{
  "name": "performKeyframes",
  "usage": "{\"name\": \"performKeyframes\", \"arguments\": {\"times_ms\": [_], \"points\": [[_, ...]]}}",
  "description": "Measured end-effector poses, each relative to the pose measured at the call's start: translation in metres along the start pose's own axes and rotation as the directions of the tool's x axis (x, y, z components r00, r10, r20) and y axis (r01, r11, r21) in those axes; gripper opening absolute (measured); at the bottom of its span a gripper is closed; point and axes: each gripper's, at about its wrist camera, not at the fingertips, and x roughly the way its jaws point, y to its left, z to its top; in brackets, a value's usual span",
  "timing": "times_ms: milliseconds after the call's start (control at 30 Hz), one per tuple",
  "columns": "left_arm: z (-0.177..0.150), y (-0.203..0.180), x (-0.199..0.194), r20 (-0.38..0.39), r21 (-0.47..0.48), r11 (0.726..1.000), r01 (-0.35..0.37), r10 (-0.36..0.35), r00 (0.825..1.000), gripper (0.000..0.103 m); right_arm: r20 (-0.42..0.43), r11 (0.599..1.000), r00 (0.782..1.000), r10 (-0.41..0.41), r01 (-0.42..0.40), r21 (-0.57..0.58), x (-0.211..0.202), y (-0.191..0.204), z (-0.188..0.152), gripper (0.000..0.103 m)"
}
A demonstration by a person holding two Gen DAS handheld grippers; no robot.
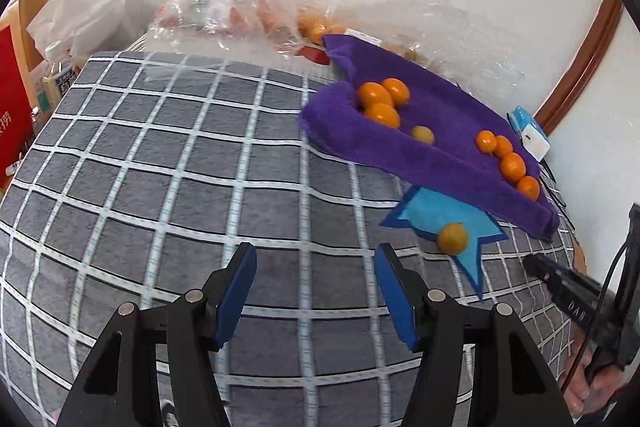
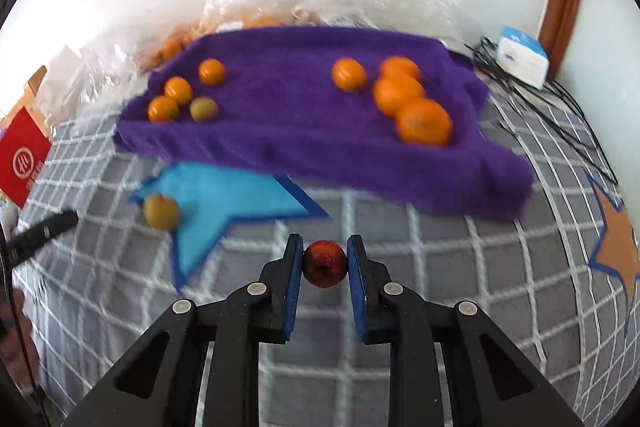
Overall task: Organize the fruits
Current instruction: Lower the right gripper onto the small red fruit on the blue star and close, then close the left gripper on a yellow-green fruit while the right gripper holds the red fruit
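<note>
My right gripper (image 2: pixel 324 261) is shut on a small red fruit (image 2: pixel 324 264), held above the grey checked cloth (image 2: pixel 280 367). Beyond it lies a purple towel (image 2: pixel 280 115) with small orange fruits (image 2: pixel 178 91) and one greenish fruit (image 2: pixel 203 109) on its left, and larger oranges (image 2: pixel 424 121) on its right. A yellowish fruit (image 2: pixel 161 211) rests on a blue star patch (image 2: pixel 216 195). My left gripper (image 1: pixel 316 263) is open and empty over the checked cloth (image 1: pixel 160 167), left of that yellowish fruit (image 1: pixel 452 237) and the purple towel (image 1: pixel 420 147).
Clear plastic bags (image 1: pixel 240 15) with more fruit lie behind the towel by the wall. A red box (image 1: pixel 12 115) and bottles (image 1: pixel 56 71) stand at the left. A white-blue box (image 2: pixel 522 57) and black cables (image 2: pixel 540 95) lie at the right. A hand (image 1: pixel 592 383) holds the other gripper's handle.
</note>
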Motion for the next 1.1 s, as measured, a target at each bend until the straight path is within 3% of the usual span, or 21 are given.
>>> {"name": "performKeyframes", "arguments": {"times_ms": [267, 400, 767, 967, 1100], "points": [[-0.01, -0.033, -0.008, 0.018, 0.036, 0.999, -0.029, 0.029, 0.999, 0.059, 0.036, 0.999, 0.999, 0.034, -0.034, -0.005, 0.004, -0.011, -0.021, 0.023], [-0.016, -0.046, -0.008, 0.021, 0.057, 0.998, -0.002, 0.001, 1.0, 0.059, 0.057, 0.999, 0.997, 0.043, -0.042, -0.019, 0.0, -0.016, -0.027, 0.023], [-0.015, -0.107, 0.021, -0.006, 0.147, 0.989, 0.017, -0.016, 1.0, 0.058, 0.098, 0.994, 0.993, 0.069, -0.077, 0.081, -0.004, -0.047, -0.029, 0.022], [-0.014, -0.125, 0.039, -0.027, 0.176, 0.984, -0.007, 0.012, 1.0, 0.049, 0.102, 0.995, 0.992, 0.072, -0.079, 0.068, -0.006, -0.044, -0.031, 0.022], [-0.014, -0.127, 0.045, -0.016, 0.176, 0.984, -0.039, 0.043, 0.999, 0.036, 0.106, 0.995, 0.992, 0.066, -0.074, 0.071, -0.006, -0.044, -0.032, 0.022]]}}
